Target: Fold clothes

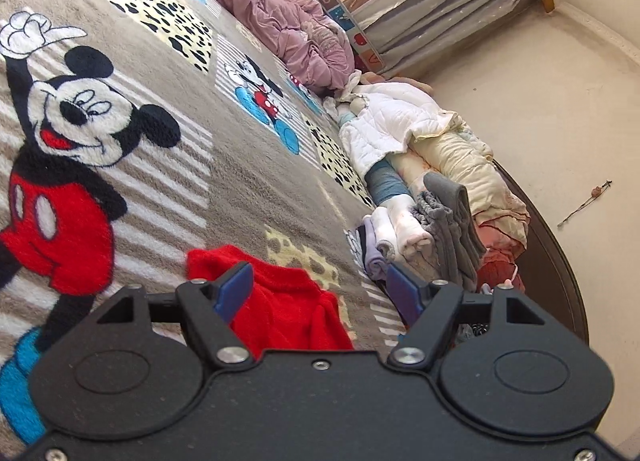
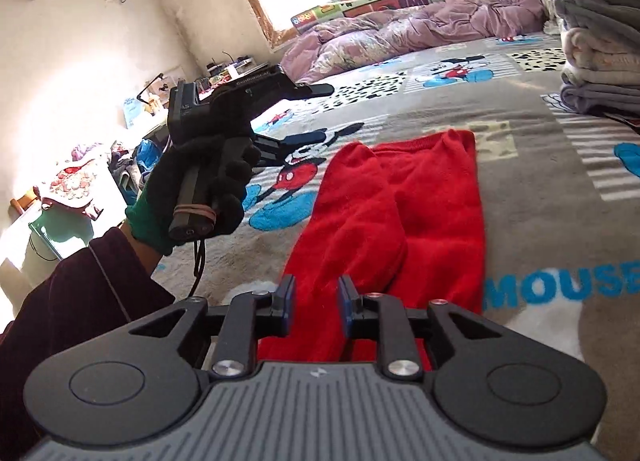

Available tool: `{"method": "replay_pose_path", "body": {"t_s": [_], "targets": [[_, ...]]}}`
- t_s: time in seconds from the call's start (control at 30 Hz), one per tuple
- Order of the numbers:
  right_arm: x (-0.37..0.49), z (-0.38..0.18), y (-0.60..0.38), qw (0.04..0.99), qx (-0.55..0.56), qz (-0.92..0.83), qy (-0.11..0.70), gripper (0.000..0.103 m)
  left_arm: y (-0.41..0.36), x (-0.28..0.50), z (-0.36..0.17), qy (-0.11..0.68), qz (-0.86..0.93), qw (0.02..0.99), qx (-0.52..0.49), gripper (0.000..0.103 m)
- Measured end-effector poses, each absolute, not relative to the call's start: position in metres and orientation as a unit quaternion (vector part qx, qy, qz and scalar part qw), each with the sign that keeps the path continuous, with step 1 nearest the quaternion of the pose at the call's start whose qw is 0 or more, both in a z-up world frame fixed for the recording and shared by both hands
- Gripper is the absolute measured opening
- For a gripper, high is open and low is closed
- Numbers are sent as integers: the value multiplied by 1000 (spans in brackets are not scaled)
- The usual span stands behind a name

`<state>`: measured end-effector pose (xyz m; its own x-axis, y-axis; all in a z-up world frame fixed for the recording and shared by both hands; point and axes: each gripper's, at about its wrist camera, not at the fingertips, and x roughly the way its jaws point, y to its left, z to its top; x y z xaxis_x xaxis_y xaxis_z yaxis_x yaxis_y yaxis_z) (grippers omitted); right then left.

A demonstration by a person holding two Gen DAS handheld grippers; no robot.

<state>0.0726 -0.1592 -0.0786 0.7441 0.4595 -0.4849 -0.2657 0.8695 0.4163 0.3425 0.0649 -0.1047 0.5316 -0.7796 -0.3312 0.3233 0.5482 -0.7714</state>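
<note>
A red fleece garment [image 2: 404, 213] lies flat on the Mickey Mouse blanket [image 2: 532, 189], folded lengthwise with one sleeve laid over its left half. My right gripper [image 2: 316, 309] hovers over its near edge, fingers a narrow gap apart and nothing pinched between them. My left gripper [image 1: 320, 293] stands wide open above the far end of the red garment [image 1: 288, 305], holding nothing. In the right wrist view a black-gloved hand [image 2: 208, 181] holds the left gripper [image 2: 302, 119] raised off the blanket, left of the garment.
A stack of folded clothes [image 2: 600, 61] sits on the blanket [image 1: 168, 189] beyond the garment, also seen as the stack [image 1: 420, 237]. A rumpled purple duvet [image 2: 420, 29] lies along the far side. White and cream bedding [image 1: 400, 129] is piled by the dark bed edge [image 1: 560, 261].
</note>
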Motion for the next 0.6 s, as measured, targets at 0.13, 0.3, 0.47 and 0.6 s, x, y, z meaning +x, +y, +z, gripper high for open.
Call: {"method": "replay_pose_path", "body": {"t_s": [0.13, 0.3, 0.47, 0.6], "targets": [[111, -88, -144, 931, 92, 213, 282, 35, 55, 345, -123, 368, -352, 792, -336, 72], [122, -113, -142, 929, 76, 206, 298, 34, 37, 371, -161, 408, -334, 778, -342, 66], [121, -134, -145, 925, 81, 197, 316, 34, 40, 382, -164, 400, -333, 772, -363, 66], [109, -127, -145, 923, 70, 199, 322, 34, 51, 379, -158, 374, -332, 768, -401, 64]]}}
